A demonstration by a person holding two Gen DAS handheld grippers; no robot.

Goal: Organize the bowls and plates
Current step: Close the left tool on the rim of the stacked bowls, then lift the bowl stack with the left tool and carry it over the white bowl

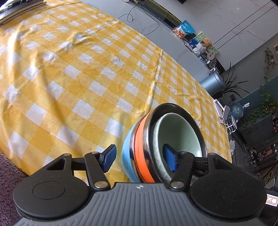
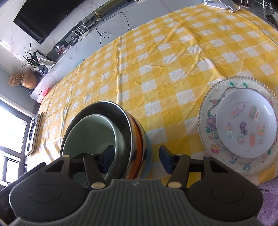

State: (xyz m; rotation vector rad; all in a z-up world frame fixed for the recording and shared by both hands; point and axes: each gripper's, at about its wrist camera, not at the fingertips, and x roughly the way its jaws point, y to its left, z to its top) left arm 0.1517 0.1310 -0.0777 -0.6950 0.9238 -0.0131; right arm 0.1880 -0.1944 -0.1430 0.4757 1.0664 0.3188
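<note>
A stack of nested bowls (image 1: 144,147) stands on the yellow checked tablecloth (image 1: 78,73): blue outer bowl, orange band, steel rim, pale green bowl inside. My left gripper (image 1: 139,159) is open, its jaws straddling the stack's wall, one finger outside and one inside. In the right wrist view the same stack (image 2: 111,132) sits between the jaws of my open right gripper (image 2: 136,159), one finger inside, one outside. A white picture plate (image 2: 246,128) lies on a larger clear patterned plate (image 2: 208,111) at the right.
A dark flat object (image 1: 15,10) lies at the table's far corner. A purple rug (image 2: 267,200) shows below the table's near edge. A white stand (image 2: 224,4) sits at the far edge.
</note>
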